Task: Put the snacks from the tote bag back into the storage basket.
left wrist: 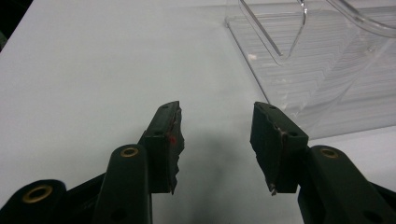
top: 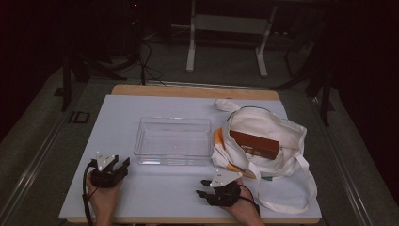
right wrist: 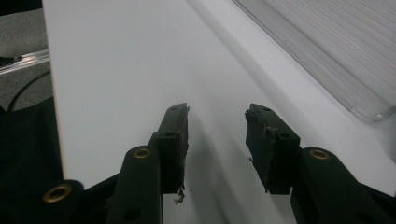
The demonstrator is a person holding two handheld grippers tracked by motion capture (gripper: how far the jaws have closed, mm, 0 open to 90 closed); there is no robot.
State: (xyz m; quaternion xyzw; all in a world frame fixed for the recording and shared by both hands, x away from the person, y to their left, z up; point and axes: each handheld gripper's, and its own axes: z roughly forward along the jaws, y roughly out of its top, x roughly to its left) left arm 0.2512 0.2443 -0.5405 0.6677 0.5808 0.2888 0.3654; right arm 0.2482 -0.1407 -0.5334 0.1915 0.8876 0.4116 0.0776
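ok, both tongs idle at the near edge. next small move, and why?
Probably take the right tongs up to the brown box in the tote: they are open, empty and nearest, and the clear bin beside it is empty.

Wooden table (top: 141, 89) under a white sheet (top: 108, 122). Directly on the sheet: clear plastic bin (top: 172, 140) at centre, and just beside it, to the right, a white tote bag (top: 282, 141) lying open.
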